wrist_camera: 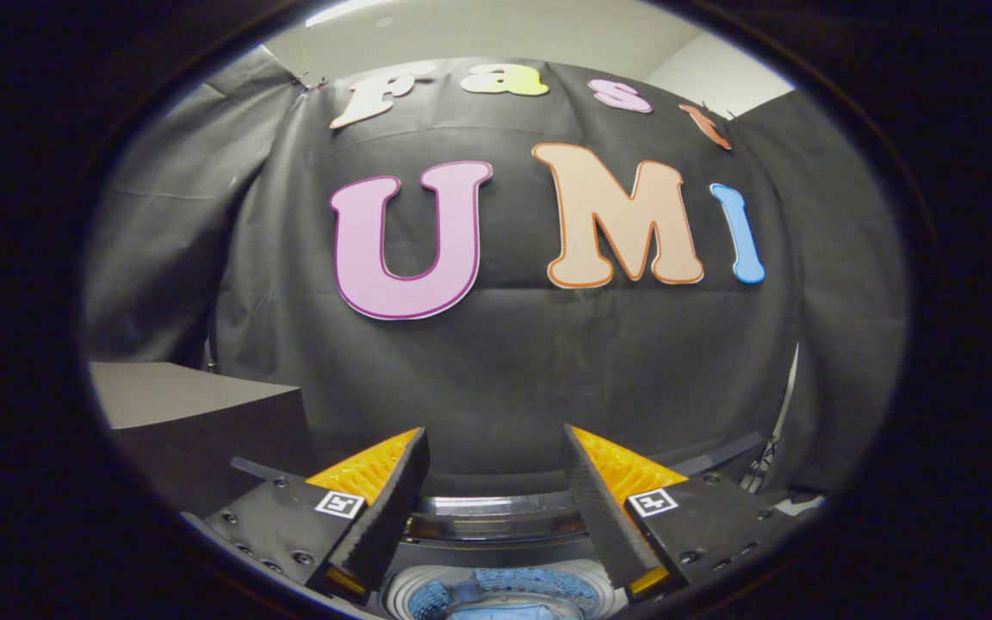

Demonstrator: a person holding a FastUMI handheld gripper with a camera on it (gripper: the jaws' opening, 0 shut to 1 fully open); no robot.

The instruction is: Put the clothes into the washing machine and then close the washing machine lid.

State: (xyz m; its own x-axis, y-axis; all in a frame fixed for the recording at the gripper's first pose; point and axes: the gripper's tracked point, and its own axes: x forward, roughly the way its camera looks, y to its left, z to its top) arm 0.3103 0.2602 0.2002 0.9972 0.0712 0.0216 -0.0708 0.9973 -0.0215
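Note:
My gripper [496,448] is open, its two fingers spread apart with nothing between them, held above the washing machine. Below and between the fingers I look down into the machine's round tub opening [496,508], with its dark rim just ahead of the fingers. Blue cloth [500,603] lies inside the pale drum, low between the fingers. The lid is hidden from me; I cannot tell how it stands.
A grey box-like surface [195,400] stands to the left of the fingers, beside the machine. The black cloth wall hangs close behind the machine. A thin stand leg [784,413] shows to the right, past the right finger.

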